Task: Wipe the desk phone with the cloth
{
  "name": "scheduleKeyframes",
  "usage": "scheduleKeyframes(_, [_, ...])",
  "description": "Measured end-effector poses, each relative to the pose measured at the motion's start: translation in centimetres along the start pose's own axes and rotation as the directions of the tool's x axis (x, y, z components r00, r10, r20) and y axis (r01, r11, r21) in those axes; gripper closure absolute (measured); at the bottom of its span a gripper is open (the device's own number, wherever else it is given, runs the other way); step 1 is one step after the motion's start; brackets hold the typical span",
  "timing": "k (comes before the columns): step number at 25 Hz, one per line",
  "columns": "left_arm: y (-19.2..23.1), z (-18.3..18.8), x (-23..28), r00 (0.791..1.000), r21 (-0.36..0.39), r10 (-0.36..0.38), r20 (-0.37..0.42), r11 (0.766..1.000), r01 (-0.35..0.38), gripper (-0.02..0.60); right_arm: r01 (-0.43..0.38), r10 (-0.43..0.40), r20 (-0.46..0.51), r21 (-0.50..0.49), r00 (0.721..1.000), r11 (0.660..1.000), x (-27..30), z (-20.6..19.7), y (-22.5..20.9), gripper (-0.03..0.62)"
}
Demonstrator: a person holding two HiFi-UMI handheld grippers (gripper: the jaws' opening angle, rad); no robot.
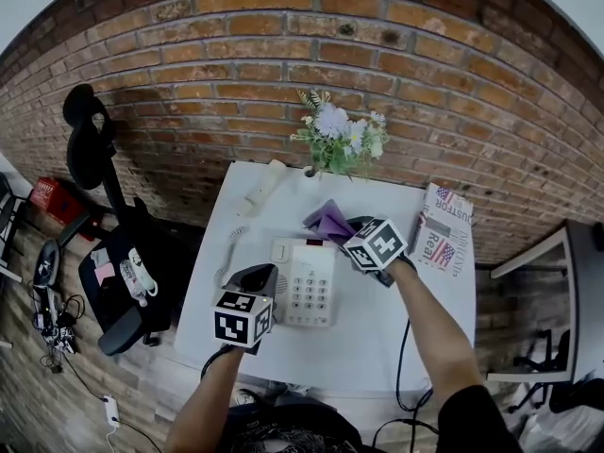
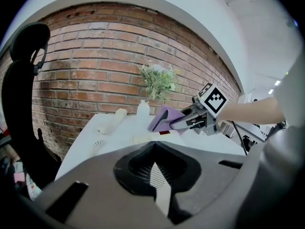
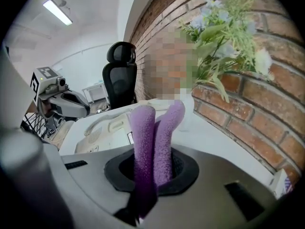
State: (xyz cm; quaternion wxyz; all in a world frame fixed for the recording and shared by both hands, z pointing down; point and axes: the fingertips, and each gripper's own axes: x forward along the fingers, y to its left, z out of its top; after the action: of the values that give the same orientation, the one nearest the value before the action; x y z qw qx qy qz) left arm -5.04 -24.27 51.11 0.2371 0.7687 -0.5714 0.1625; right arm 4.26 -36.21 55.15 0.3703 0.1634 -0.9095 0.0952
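The cream desk phone (image 1: 307,283) lies on the white table (image 1: 377,347), and its handset (image 1: 261,189) lies off the hook at the back left, joined by a coiled cord (image 1: 229,251). My right gripper (image 1: 351,229) hangs over the phone's far end, shut on a folded purple cloth (image 1: 329,220) that sticks up out of the jaws (image 3: 155,132). My left gripper (image 1: 259,281) is at the phone's left side with its jaws shut and nothing between them (image 2: 154,148). The left gripper view shows the right gripper (image 2: 191,119) holding the cloth (image 2: 163,119) over the phone (image 2: 143,138).
A white vase of flowers (image 1: 338,140) stands at the table's back edge against the brick wall. A flag-printed booklet (image 1: 444,226) lies at the back right. A black office chair (image 1: 113,253) stands left of the table. Cables hang off the front edge.
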Motion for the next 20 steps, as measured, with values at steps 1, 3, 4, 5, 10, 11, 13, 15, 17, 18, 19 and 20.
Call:
scheduleKeyframes(1, [0.0, 0.2, 0.0, 1.000, 0.003, -0.002, 0.003, 1.000, 0.002, 0.575, 0.013, -0.013, 0.009, 0.008, 1.000, 1.000, -0.3, 0.0, -0.1, 0.549])
scheduleKeyframes(3, [-0.1, 0.6, -0.1, 1.000, 0.008, -0.004, 0.010, 1.000, 0.004, 0.575, 0.038, -0.039, 0.031, 0.023, 0.999, 0.999, -1.2, 0.1, -0.2, 0.549])
scheduleKeyframes(4, [-0.1, 0.8, -0.2, 1.000, 0.010, -0.005, 0.014, 1.000, 0.005, 0.575, 0.051, -0.052, 0.042, 0.029, 0.998, 0.998, -1.7, 0.3, -0.2, 0.549])
scheduleKeyframes(5, [0.0, 1.0, -0.2, 1.000, 0.011, -0.006, 0.018, 1.000, 0.006, 0.575, 0.064, -0.066, 0.055, 0.036, 0.996, 0.997, -2.2, 0.4, -0.2, 0.549])
scheduleKeyframes(10, [0.6, 2.3, -0.8, 0.999, 0.019, -0.010, 0.039, 1.000, 0.009, 0.575, 0.122, -0.132, 0.120, 0.090, 0.984, 0.988, -4.9, 1.4, 0.4, 0.549])
scheduleKeyframes(11, [0.8, 2.4, -1.0, 0.999, 0.022, -0.010, 0.041, 1.000, 0.009, 0.575, 0.130, -0.142, 0.130, 0.096, 0.981, 0.987, -5.4, 1.5, 0.8, 0.549])
scheduleKeyframes(13, [1.0, 2.8, -1.6, 0.999, 0.031, -0.015, 0.047, 0.999, 0.013, 0.575, 0.150, -0.165, 0.146, 0.108, 0.975, 0.983, -6.4, 1.8, 1.6, 0.549])
scheduleKeyframes(15, [1.2, 3.1, -2.3, 0.998, 0.040, -0.025, 0.055, 0.999, 0.023, 0.575, 0.174, -0.192, 0.161, 0.123, 0.968, 0.977, -7.4, 2.0, 2.5, 0.549])
scheduleKeyframes(17, [1.4, 3.2, -3.0, 0.998, 0.057, -0.042, 0.056, 0.998, 0.039, 0.575, 0.199, -0.223, 0.173, 0.142, 0.959, 0.970, -8.4, 2.2, 3.5, 0.549])
scheduleKeyframes(18, [1.5, 3.2, -3.3, 0.997, 0.070, -0.049, 0.054, 0.997, 0.045, 0.575, 0.212, -0.238, 0.178, 0.153, 0.955, 0.965, -8.8, 2.2, 4.0, 0.549])
scheduleKeyframes(19, [1.6, 3.2, -3.7, 0.997, 0.085, -0.055, 0.052, 0.995, 0.051, 0.575, 0.224, -0.253, 0.182, 0.164, 0.950, 0.961, -9.2, 2.2, 4.5, 0.549])
scheduleKeyframes(20, [1.7, 3.2, -4.1, 0.997, 0.099, -0.061, 0.051, 0.994, 0.055, 0.575, 0.236, -0.268, 0.187, 0.178, 0.945, 0.955, -9.6, 2.2, 5.1, 0.549])
